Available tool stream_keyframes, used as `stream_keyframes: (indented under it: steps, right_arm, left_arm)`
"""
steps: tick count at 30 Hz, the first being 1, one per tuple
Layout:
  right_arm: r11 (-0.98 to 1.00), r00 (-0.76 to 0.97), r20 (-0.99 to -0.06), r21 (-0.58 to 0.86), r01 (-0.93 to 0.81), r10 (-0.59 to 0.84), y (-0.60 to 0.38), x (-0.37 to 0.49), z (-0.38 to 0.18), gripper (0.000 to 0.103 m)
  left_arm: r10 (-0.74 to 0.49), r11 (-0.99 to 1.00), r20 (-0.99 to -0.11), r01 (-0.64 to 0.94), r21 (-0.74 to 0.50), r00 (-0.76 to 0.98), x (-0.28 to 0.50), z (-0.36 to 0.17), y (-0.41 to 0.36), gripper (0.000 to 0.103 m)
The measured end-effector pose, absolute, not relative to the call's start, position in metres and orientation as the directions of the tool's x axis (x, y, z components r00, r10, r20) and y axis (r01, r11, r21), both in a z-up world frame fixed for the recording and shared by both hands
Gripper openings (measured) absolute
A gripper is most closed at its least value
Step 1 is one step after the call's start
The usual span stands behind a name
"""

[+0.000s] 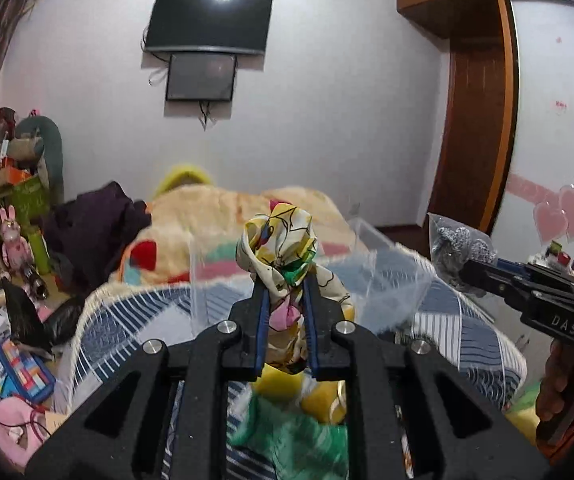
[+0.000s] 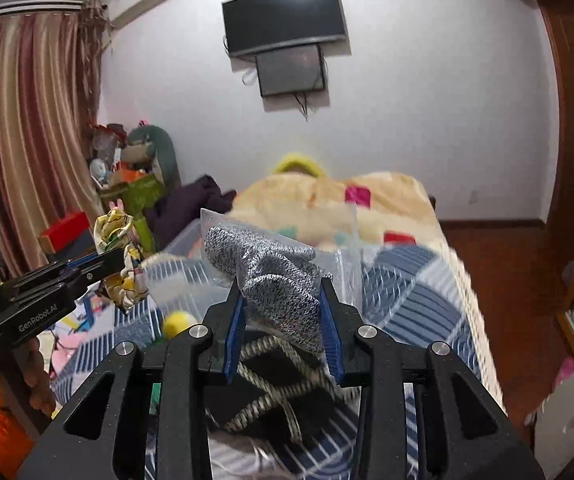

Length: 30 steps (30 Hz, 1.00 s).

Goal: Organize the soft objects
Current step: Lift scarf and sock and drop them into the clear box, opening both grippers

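Left gripper [image 1: 283, 280] is clenched on a bunched patterned scarf [image 1: 277, 246], yellow, white and green, and holds it up in the air above the bed, so the cloth hangs down between the blue pads. Just behind it stands a clear plastic storage box [image 1: 371, 236] on the blue striped blanket [image 1: 135, 312]; I judge this is the place where the soft things must go. To the right, the right gripper [image 2: 281, 300] is closed on a grey knitted item in a transparent bag [image 2: 271, 276], also lifted, near the box. Both pieces are picked up but not yet put inside. A small yellow ball [image 2: 177, 322] and other cloths below wait on the bed, so much work remains.
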State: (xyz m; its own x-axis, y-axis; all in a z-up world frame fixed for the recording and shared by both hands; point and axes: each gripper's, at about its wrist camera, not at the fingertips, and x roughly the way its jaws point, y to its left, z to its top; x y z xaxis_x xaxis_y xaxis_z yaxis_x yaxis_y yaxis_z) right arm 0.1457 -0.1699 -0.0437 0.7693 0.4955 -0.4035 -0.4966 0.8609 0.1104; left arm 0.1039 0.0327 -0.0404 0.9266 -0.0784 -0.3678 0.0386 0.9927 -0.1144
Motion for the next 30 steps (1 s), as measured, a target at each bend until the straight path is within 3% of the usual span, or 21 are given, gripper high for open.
stream_keyframes:
  steps: [9,25,28,30]
  right_arm:
    - [0.854,0.766,-0.412,0.064,-0.516,0.493,-0.136,0.186,-0.038,0.031]
    - [0.856,0.643,-0.653,0.018,-0.516,0.401,-0.101,0.242,-0.093,0.032]
    - [0.858,0.636,-0.664,0.017,-0.513,0.393,-0.103,0.242,-0.094,0.034]
    - [0.847,0.627,-0.664,0.019,-0.532,0.408,-0.103,0.239,-0.093,0.039]
  left_arm:
    - [-0.056,0.994,-0.403,0.011,-0.112,0.913,0.148,-0.038,0.048,0.016]
    - [-0.065,0.997,-0.596,0.021,-0.08,0.8,0.218,-0.091,0.042,0.016]
    - [-0.086,0.995,-0.61,0.042,-0.087,0.788,0.219,-0.096,0.041,0.02]
    - [-0.096,0.994,-0.615,0.046,-0.097,0.783,0.218,-0.098,0.041,0.034]
